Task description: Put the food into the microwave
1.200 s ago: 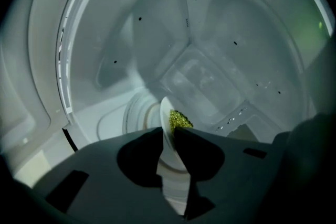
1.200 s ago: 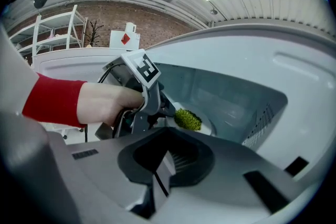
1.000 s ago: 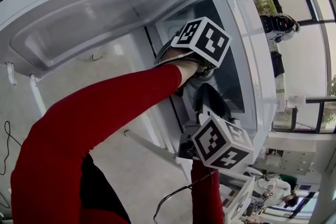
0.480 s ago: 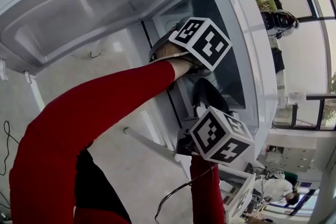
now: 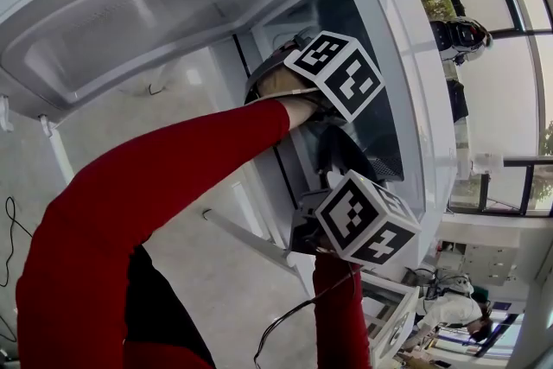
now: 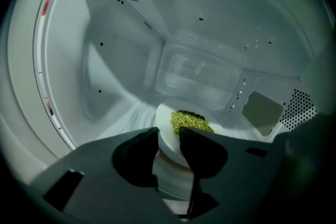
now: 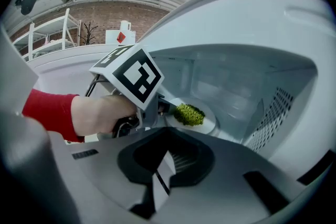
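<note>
Left gripper (image 6: 167,136) jaws, just opened, straddle the rim of the round white plate (image 6: 164,119) holding green peas (image 6: 190,121), lower centre. Right gripper (image 7: 164,168) jaws closed, empty.

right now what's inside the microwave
A white plate of green peas, its rim between the left gripper's jaws, which have just been opening. They cover its near edge.

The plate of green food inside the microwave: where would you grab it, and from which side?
I'd grip the plate by its bare near rim, coming level through the open front of the microwave. It lies flat on its floor with the green food heaped mid-plate, so only the edge offers a hold. The left gripper straddles that rim; its jaws have just been opening, not pressing it.
</note>
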A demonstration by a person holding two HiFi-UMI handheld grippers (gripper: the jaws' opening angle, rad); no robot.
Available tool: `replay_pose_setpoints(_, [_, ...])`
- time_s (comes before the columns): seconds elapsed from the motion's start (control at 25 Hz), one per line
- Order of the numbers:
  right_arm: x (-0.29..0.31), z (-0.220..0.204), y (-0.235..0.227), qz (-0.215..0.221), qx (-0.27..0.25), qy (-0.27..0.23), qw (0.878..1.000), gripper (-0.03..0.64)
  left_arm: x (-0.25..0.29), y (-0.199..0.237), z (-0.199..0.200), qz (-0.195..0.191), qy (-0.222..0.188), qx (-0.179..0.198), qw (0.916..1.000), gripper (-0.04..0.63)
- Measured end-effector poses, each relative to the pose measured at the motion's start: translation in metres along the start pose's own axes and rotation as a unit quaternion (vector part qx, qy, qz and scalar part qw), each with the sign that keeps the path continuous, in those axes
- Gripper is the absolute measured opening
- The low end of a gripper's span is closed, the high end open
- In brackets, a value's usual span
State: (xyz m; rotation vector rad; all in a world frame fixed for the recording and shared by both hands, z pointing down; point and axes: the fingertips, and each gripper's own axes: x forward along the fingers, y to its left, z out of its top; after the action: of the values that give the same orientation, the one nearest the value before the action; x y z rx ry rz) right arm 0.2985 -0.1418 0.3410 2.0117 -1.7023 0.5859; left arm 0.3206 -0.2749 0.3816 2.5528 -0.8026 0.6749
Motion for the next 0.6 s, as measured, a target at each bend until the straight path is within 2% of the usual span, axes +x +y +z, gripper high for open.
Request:
replay_pose_setpoints(0.12, [0.0009,-0.0014,0.0007,0.001,0.001,0.0,1.0,0.014,0.0005,0.0034,-0.0017,0.023,0.0,0.048,0.9986,0.133])
replay_pose_setpoints(0.2, [0.0018,-0.0027,0.0006,0.001,0.001,0.001,1.0,0.014,0.0009,0.0021,-0.0027,0.025,-0.004,0.062,0.9977,0.133])
replay_pose_setpoints(0.4, [0.0022,-0.0054,0.0005,0.0,0.005,0.001,1.0,0.014,0.0004,0.0017,-0.0019,0.017,-0.008,0.06,0.998,0.133])
replay_pose_setpoints(0.52, [0.0015,-0.0047,-0.001,0.001,0.006,-0.001,1.0,0.014,-0.0012,0.0003,0.0008,-0.001,-0.01,0.045,0.9989,0.133])
replay_pose_setpoints(0.6, [0.003,-0.0037,0.002,0.008,0.007,-0.005,1.0,0.015,-0.0068,0.002,0.0049,-0.01,-0.02,0.039,0.999,0.107])
